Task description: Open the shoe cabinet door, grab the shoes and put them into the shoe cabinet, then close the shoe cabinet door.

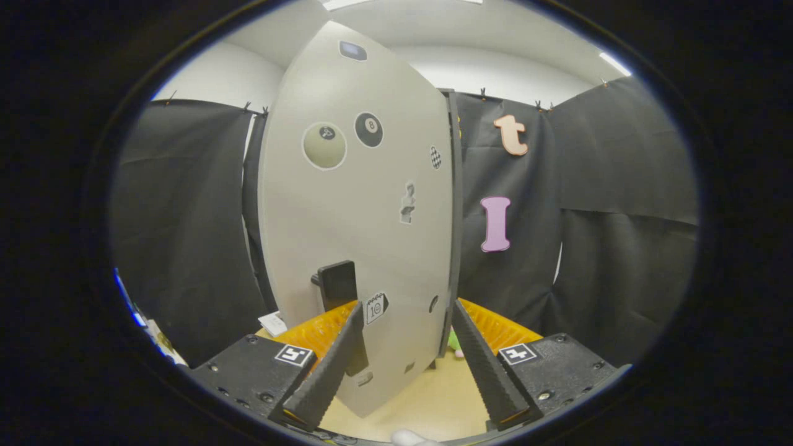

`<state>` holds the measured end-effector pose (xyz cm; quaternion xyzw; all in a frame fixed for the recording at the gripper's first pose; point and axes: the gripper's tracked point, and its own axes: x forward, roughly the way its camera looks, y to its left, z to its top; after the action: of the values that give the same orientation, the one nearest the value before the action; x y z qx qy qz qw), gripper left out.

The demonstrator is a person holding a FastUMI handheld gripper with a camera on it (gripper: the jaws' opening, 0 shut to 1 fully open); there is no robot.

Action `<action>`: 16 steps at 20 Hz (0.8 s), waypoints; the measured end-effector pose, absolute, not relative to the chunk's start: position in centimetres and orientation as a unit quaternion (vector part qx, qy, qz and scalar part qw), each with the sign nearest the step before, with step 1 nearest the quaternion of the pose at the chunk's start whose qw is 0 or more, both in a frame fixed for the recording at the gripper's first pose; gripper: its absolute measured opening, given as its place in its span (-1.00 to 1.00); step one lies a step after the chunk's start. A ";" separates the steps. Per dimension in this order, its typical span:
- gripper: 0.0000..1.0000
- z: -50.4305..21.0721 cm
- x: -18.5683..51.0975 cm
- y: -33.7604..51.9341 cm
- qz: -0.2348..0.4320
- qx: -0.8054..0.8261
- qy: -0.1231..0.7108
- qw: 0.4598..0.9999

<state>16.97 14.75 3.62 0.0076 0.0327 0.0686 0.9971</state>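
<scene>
The shoe cabinet door (359,217), a pale grey panel with several stickers, stands at an angle just ahead of me, its dark free edge (455,204) toward the right. Its black upright handle (337,284) sits low on the panel, and its lower part is hidden behind my left finger (337,359). My gripper (406,306) is open, and the fingers stand wide apart with the door's lower part showing between them. The right finger (480,353) lies just beside the door's free edge. A small green and pink thing (455,344) peeks out low past that edge; what it is cannot be told.
A light wooden surface (433,396) lies under the door and the fingers. Black cloth walls (619,248) close the booth on both sides and behind. A small white tag (272,322) lies at the left foot of the door.
</scene>
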 end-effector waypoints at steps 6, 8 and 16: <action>0.93 4.1 18.8 20.7 0.096 -0.004 0.024 0.995; 0.93 4.9 20.0 22.1 0.093 0.003 0.014 0.996; 0.93 6.5 23.3 24.4 0.075 0.009 0.006 0.997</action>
<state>23.29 24.43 6.47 0.0085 0.0059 0.0750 0.9971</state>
